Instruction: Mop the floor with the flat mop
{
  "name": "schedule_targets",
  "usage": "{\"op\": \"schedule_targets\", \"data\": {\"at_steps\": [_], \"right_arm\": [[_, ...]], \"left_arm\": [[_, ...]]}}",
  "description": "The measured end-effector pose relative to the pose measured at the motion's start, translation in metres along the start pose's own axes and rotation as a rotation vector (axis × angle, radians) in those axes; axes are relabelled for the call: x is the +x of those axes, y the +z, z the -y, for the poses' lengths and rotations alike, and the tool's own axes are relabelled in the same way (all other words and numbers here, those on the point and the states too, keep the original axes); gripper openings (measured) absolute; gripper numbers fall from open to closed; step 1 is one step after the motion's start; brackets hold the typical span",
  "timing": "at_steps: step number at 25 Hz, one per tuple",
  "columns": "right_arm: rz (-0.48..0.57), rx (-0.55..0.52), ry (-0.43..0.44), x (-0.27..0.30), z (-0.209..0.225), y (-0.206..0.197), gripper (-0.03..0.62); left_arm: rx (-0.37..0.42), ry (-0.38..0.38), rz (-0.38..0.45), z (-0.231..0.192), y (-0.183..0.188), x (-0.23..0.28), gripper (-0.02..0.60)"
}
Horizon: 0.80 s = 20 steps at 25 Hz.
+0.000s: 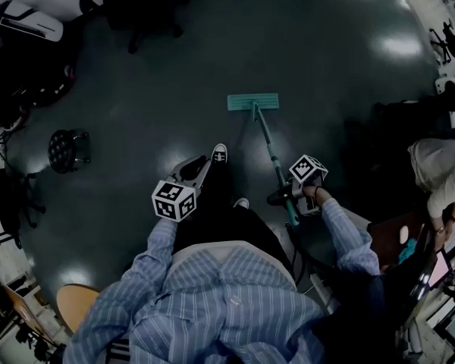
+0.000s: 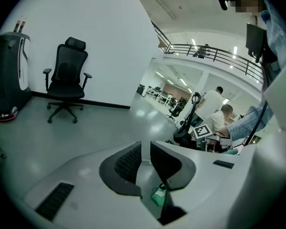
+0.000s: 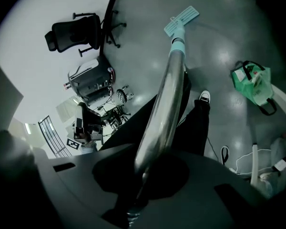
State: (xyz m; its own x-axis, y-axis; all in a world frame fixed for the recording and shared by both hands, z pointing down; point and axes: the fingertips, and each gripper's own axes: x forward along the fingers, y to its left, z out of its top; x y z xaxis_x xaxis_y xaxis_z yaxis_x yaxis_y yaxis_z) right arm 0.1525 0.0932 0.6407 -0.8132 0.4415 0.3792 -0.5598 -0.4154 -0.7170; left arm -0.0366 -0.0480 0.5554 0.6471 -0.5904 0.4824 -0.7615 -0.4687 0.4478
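Mop (image 1: 252, 101) lies flat on the floor (image 1: 136, 89), well ahead of the right claw (image 1: 290, 197), which pinches its pole (image 3: 164, 104). Left claw (image 2: 145, 159) is off to the side, barely parted and empty. Looks mid-stroke to me; next is probably a steady pull back.

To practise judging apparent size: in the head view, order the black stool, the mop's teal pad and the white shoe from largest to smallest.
1. black stool and teal pad: too close to rank. The pad is longer, the stool rounder and wider.
2. white shoe: clearly the smallest.
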Motion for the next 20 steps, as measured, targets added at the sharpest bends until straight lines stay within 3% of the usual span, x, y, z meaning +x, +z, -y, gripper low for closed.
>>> {"op": "schedule_targets", "data": {"at_steps": [7, 20], "right_arm": [[-0.026, 0.006, -0.031, -0.036, -0.054, 0.09, 0.058], [0.087, -0.013, -0.062, -0.072, -0.145, 0.325, 0.057]], "left_arm": [[-0.046, -0.042, -0.04, -0.036, 0.035, 0.043, 0.061], [-0.128, 0.02, -0.01, -0.162, 0.098, 0.093, 0.061]]}}
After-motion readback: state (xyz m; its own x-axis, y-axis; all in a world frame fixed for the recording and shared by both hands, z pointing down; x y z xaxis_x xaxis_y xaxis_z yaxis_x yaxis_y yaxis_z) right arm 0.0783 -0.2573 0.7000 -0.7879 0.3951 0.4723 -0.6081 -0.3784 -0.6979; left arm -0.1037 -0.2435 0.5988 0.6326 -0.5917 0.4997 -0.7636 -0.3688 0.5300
